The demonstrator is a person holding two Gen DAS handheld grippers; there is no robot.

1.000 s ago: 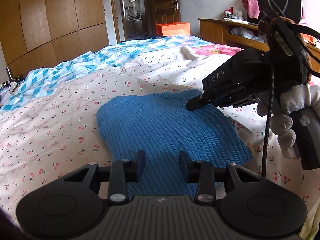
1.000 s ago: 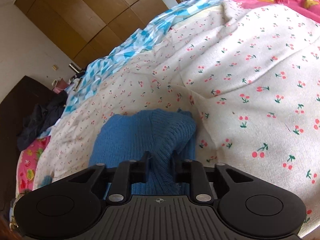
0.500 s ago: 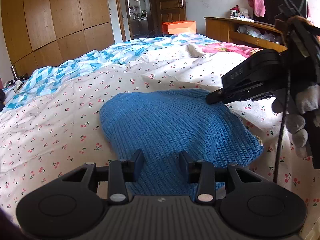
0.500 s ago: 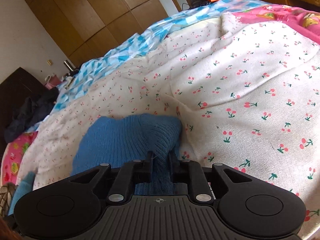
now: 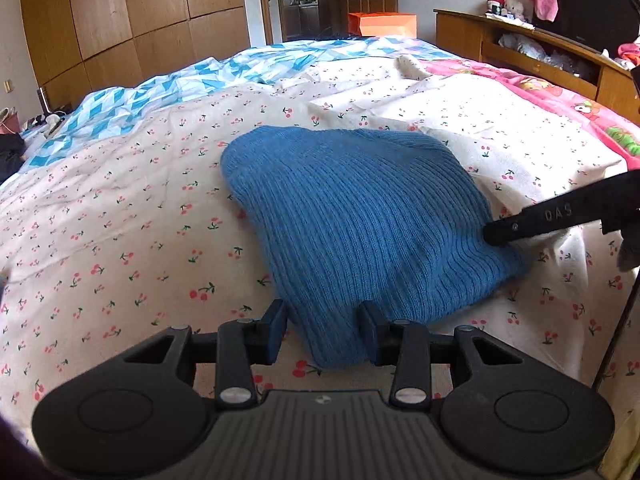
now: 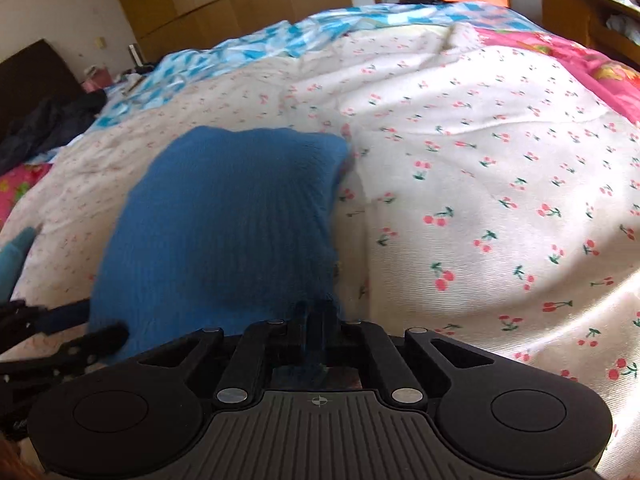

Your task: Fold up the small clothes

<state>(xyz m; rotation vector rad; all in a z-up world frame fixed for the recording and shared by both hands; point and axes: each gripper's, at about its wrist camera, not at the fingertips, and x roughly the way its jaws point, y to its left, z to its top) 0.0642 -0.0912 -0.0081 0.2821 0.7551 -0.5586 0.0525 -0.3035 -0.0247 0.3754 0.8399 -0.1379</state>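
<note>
A blue ribbed knit garment (image 5: 360,216) lies on the cherry-print bedsheet (image 5: 120,216), spread flat. My left gripper (image 5: 323,328) is open, its fingers on either side of the garment's near edge. My right gripper (image 6: 316,316) is shut on the garment's (image 6: 228,216) near right corner; blue knit shows between its fingers. In the left wrist view the right gripper (image 5: 496,236) reaches in from the right and touches the garment's right edge. The left gripper (image 6: 100,334) shows at the lower left of the right wrist view.
A blue-and-white quilt (image 5: 168,92) lies at the far side of the bed. A pink blanket (image 5: 560,96) lies at the right. A wooden shelf unit (image 5: 520,44) stands beyond it. Wooden wardrobes (image 5: 120,20) line the far wall. Dark clothes (image 6: 48,120) lie at the left.
My right gripper has closed fully on the garment's corner and pulled it down toward the near right, flattening the garment. The left gripper has stayed open at the near edge.
</note>
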